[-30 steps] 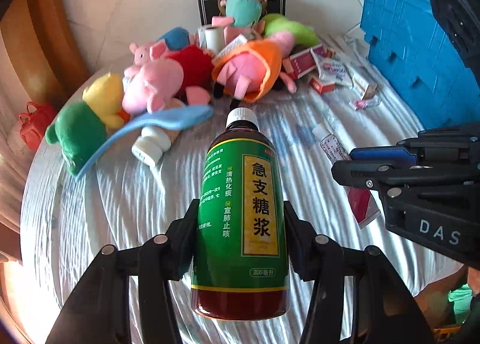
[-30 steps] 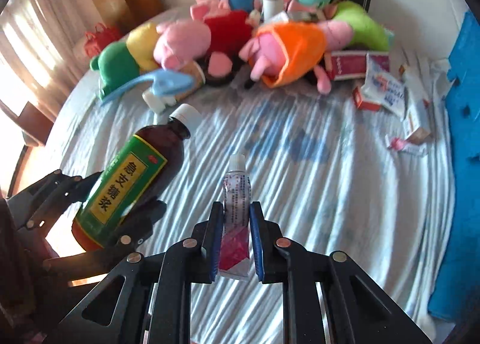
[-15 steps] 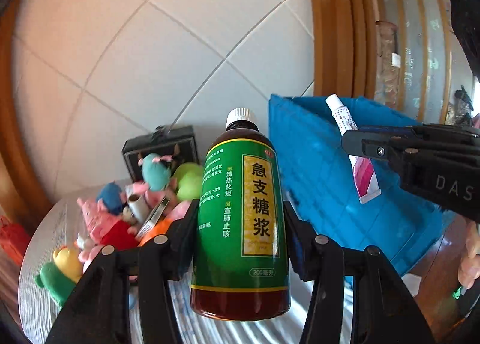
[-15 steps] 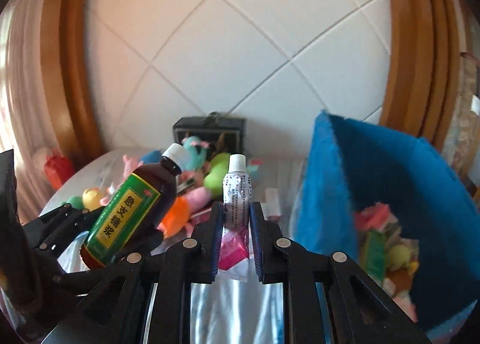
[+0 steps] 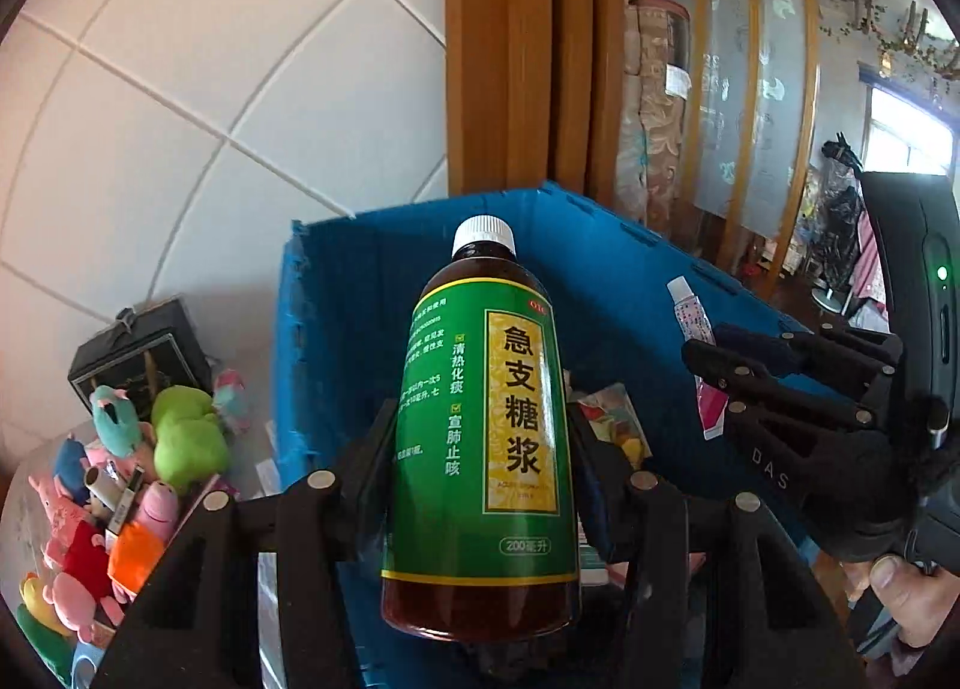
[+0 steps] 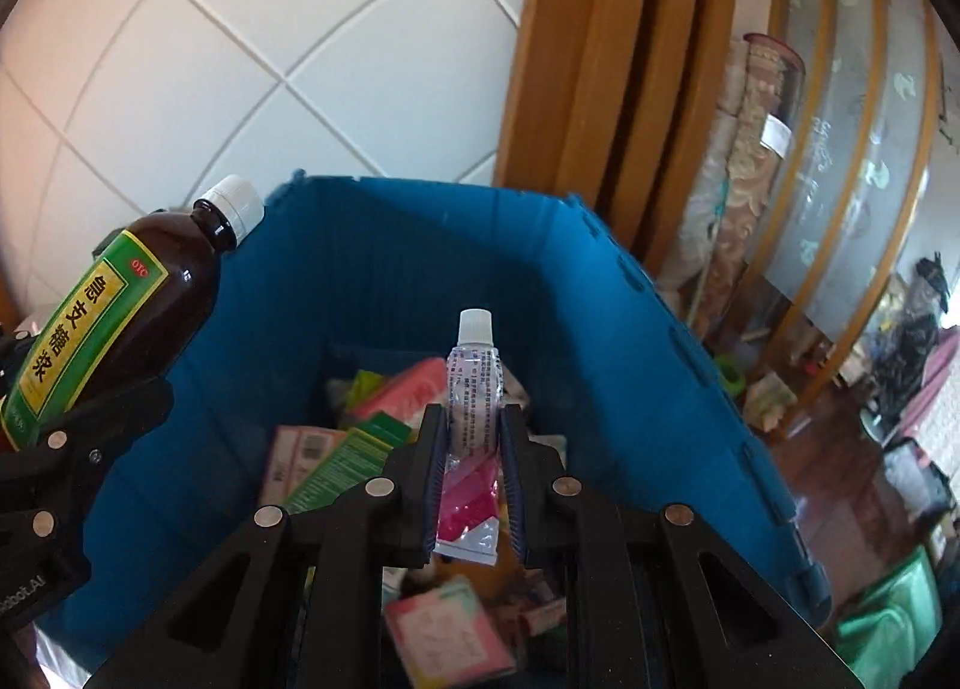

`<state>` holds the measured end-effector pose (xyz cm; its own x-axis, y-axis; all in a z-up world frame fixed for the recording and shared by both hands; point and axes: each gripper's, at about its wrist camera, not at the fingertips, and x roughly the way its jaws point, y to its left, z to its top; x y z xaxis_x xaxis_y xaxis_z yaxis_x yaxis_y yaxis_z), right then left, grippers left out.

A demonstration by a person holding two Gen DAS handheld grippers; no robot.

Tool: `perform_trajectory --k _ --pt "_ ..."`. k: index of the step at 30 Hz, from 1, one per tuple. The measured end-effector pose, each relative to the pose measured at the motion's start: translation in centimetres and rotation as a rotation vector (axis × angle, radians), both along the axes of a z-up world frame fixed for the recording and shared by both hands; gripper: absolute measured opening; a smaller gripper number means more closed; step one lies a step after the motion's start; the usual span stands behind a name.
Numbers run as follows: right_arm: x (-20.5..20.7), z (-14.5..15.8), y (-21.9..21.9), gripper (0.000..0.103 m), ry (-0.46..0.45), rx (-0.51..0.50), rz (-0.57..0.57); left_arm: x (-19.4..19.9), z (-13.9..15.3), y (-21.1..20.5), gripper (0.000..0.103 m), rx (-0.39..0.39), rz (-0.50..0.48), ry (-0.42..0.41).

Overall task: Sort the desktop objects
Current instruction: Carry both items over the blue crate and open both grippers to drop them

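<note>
The left tool [image 5: 480, 449] is gripping a brown syrup bottle [image 5: 480, 419] with a green-yellow label and white cap; the right tool [image 6: 471, 449] is clenching a white-capped, pink-ended tube [image 6: 471, 425] over the blue bin [image 6: 600, 299].

Bottle [image 5: 480, 437] hid most of the bin [image 5: 336, 341] floor in left wrist view; its base was lost in shadow. Boxes [image 6: 444, 629] at btm of right wrist view were blurred, print unreadable. Toys [image 5: 120, 485] were cut off at left edge.
</note>
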<state>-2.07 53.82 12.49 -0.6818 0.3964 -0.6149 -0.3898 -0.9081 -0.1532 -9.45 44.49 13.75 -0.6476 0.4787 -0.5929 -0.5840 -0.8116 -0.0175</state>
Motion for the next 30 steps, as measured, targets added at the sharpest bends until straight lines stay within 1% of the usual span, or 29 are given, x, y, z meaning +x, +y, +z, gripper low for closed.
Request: perform_trajectory --k 4,7,9,10,12,14,15,17,18,19,21,22,23,24,25,26,30 --pt "0.7 -1.9 3.2 0.018 -0.052 -0.005 -0.045 0.2 -2.1 3.7 0.050 -0.050 -0.037 -0.083" --pt "0.7 -2.4 5.1 0.018 -0.068 -0.015 -0.044 0.2 -2.5 5.4 0.051 -0.090 -0.047 -0.096" --pt "0.7 -2.9 5.7 0.018 -0.078 -0.018 -0.037 0.3 -2.7 6.2 0.051 -0.115 -0.039 -0.084" --pt "0.8 -3.0 5.8 0.018 -0.082 -0.035 -0.028 0.3 -2.8 6.4 0.051 -0.126 -0.036 -0.087" --pt "1.0 -3.0 5.7 0.018 -0.081 -0.027 -0.019 0.0 -2.9 6.8 0.051 -0.140 -0.033 -0.116" --pt "0.9 -3.6 5.3 0.018 -0.097 -0.021 -0.021 -0.4 -3.0 6.7 0.052 -0.134 -0.030 -0.137" --pt "0.8 -3.8 5.7 0.018 -0.101 -0.022 -0.024 -0.6 -3.0 6.5 0.053 -0.123 -0.028 -0.145" --pt "0.5 -4.1 6.1 0.019 -0.111 -0.033 -0.037 -0.8 -2.9 6.0 0.066 -0.096 -0.012 -0.155" --pt "0.5 -4.2 6.3 0.020 -0.117 -0.046 -0.042 -0.9 -2.9 5.7 0.068 -0.084 -0.007 -0.159" --pt "0.4 -4.3 6.5 0.023 -0.119 -0.057 -0.049 -1.0 -2.8 5.5 0.071 -0.071 -0.005 -0.163" --pt "0.4 -4.3 6.8 0.036 -0.119 -0.079 -0.054 -1.1 -2.9 5.1 0.072 -0.056 0.002 -0.166" --pt "0.4 -4.3 6.9 0.048 -0.120 -0.090 -0.050 -1.1 -2.8 5.1 0.072 -0.052 0.007 -0.165" --pt "0.5 -4.3 6.9 0.065 -0.118 -0.101 -0.045 -1.1 -2.8 5.0 0.072 -0.049 0.011 -0.159" --pt "0.6 -4.3 6.8 0.073 -0.112 -0.104 -0.044 -1.0 -2.7 5.0 0.072 -0.048 0.011 -0.149" --pt "0.6 -4.1 6.7 0.087 -0.108 -0.101 -0.043 -0.8 -2.7 5.0 0.072 -0.046 0.006 -0.139" --pt "0.6 -4.1 6.6 0.092 -0.106 -0.095 -0.042 -0.7 -2.6 4.9 0.072 -0.043 0.003 -0.128" --pt "0.2 -4.2 6.0 0.094 -0.108 -0.064 -0.050 0.0 -1.7 3.8 0.073 -0.003 0.038 -0.052"
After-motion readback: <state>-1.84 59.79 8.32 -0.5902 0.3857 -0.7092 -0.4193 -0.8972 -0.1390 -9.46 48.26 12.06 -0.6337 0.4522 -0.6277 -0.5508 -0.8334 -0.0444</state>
